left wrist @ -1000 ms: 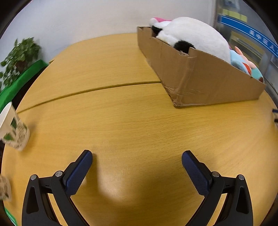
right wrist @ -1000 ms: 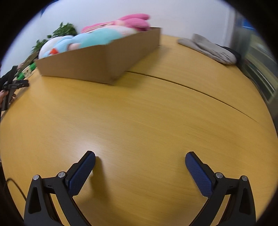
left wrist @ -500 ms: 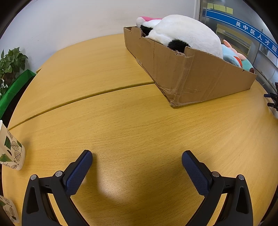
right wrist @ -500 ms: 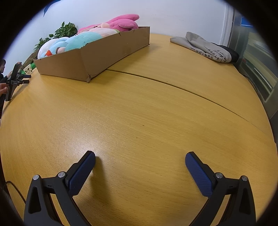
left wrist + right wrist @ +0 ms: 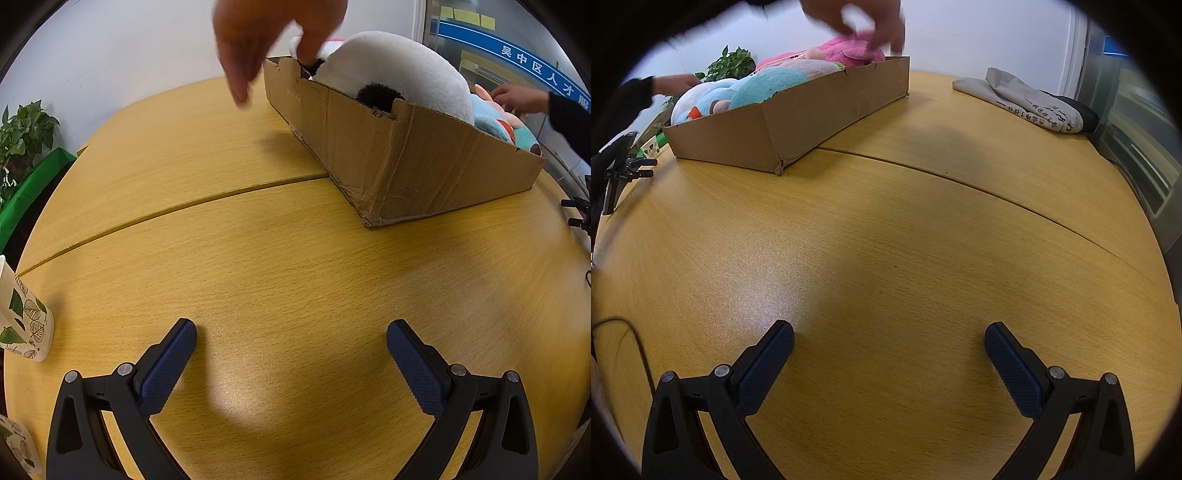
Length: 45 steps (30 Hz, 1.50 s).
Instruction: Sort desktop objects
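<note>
A long cardboard box stands on the wooden table at the far right; it also shows in the right wrist view. It holds a white and black plush, a light blue plush and a pink plush. A bare hand hovers blurred over the box's far end, and a second hand reaches in from the other side. My left gripper is open and empty above bare table. My right gripper is open and empty too.
A leaf-printed paper cup stands at the table's left edge, another below it. A folded grey cloth lies at the far right. A black tripod clamp and a cable sit at the left. A potted plant stands beyond the table.
Two hands have come into view over the box and its plush toys. Both views have shifted slightly; both grippers stay open.
</note>
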Each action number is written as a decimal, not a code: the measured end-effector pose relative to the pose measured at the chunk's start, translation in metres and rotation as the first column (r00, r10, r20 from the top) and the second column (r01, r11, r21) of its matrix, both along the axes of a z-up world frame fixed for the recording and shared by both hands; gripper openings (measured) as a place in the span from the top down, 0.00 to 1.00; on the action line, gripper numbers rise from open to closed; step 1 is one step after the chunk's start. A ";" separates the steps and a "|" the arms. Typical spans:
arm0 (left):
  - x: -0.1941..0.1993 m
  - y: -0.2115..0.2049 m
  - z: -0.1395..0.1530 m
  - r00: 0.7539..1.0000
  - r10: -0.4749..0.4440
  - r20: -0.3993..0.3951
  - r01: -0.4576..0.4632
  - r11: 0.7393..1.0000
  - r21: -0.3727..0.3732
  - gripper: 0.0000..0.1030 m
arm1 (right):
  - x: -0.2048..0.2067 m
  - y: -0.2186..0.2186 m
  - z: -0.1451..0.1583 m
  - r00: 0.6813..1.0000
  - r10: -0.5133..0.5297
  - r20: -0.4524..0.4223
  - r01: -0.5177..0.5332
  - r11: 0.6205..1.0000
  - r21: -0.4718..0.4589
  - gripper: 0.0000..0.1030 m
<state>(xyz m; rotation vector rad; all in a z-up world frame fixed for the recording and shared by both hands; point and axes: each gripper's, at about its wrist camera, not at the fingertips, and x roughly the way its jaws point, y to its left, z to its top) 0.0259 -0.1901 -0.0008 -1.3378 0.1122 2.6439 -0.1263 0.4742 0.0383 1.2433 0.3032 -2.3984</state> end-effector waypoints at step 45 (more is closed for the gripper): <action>-0.028 0.036 -0.004 1.000 -0.002 0.000 0.002 1.000 -0.003 0.00 | -0.001 -0.004 -0.002 1.000 -0.007 -0.005 0.007 1.000 0.003 0.00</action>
